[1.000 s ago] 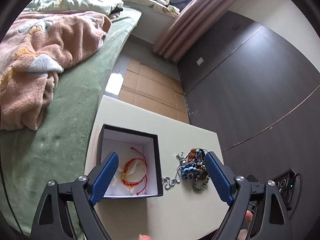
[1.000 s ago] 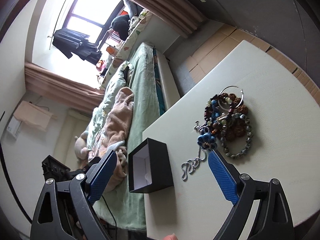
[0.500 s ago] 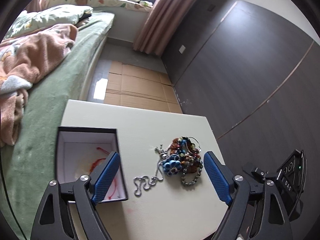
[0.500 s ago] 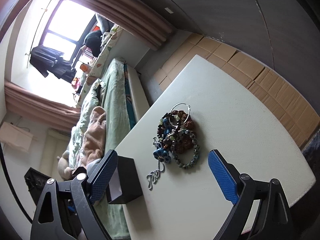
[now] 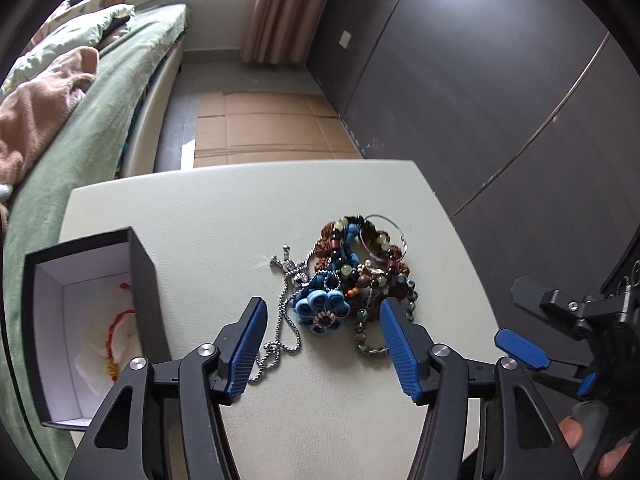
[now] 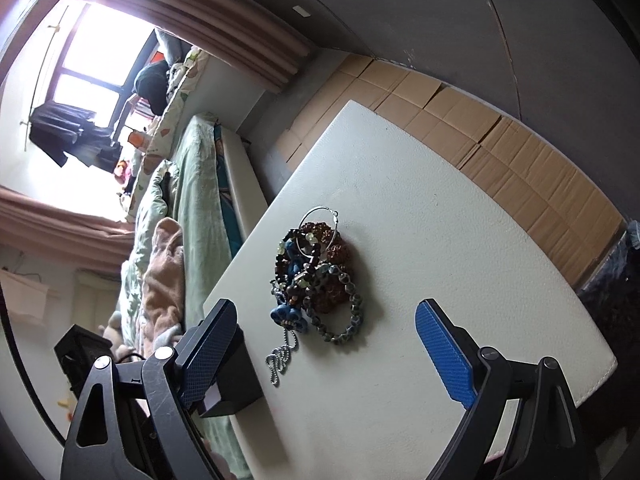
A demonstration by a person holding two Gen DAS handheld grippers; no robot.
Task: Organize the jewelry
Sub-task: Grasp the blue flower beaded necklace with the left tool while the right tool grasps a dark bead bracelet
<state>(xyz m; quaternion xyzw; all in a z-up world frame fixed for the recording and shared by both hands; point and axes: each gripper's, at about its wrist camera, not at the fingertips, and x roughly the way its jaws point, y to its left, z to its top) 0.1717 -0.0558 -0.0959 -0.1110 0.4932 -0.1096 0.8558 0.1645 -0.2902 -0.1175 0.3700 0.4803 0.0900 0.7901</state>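
A tangled heap of jewelry (image 5: 352, 276) lies on the white table (image 5: 224, 216): beaded bracelets, a silver chain (image 5: 280, 332), a hoop and a blue flower piece (image 5: 320, 308). My left gripper (image 5: 322, 318) hovers over the heap's near side, its jaws closing with the flower piece and chain showing between them, pads not touching. At the left stands an open black box (image 5: 140, 280) with a red cord bracelet (image 5: 118, 320) inside. My right gripper (image 6: 324, 328) stands open near the heap (image 6: 316, 276), also showing as the right gripper (image 5: 532, 344) in the left wrist view.
A bed with green cover (image 5: 100, 120) and pink blanket (image 5: 36, 112) runs along the table's left side. Cardboard sheets (image 5: 272, 128) cover the floor beyond. A dark wardrobe wall (image 5: 460, 80) stands at the right. A hand (image 5: 576, 436) holds the right gripper's handle.
My left gripper swung right from above the box to the jewelry heap and dropped closer, its jaws narrowing. The right gripper drifted a little, staying wide.
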